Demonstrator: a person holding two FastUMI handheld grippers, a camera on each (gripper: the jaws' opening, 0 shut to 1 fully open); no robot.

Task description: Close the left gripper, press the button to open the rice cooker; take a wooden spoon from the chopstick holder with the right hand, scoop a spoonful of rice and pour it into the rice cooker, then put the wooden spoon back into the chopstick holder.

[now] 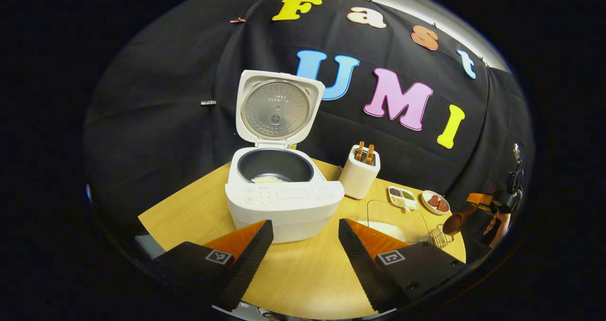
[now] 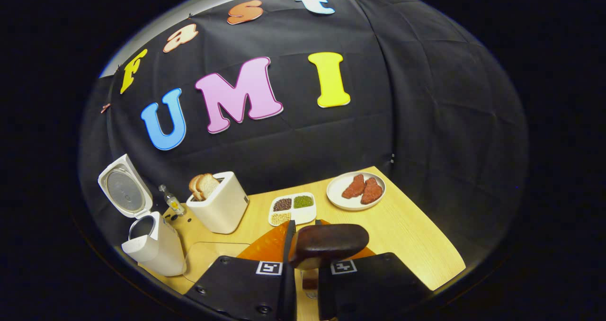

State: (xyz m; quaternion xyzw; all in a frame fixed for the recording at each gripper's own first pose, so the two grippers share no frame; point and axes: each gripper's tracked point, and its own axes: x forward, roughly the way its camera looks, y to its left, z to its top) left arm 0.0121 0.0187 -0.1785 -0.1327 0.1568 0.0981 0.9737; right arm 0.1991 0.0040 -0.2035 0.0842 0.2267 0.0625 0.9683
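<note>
My right gripper is clamped on the wooden spoon, bowl forward; rice already lies in the open rice cooker, so I judge the chopstick holder, ahead-left, comes next; left gripper hangs unclenched.
</note>
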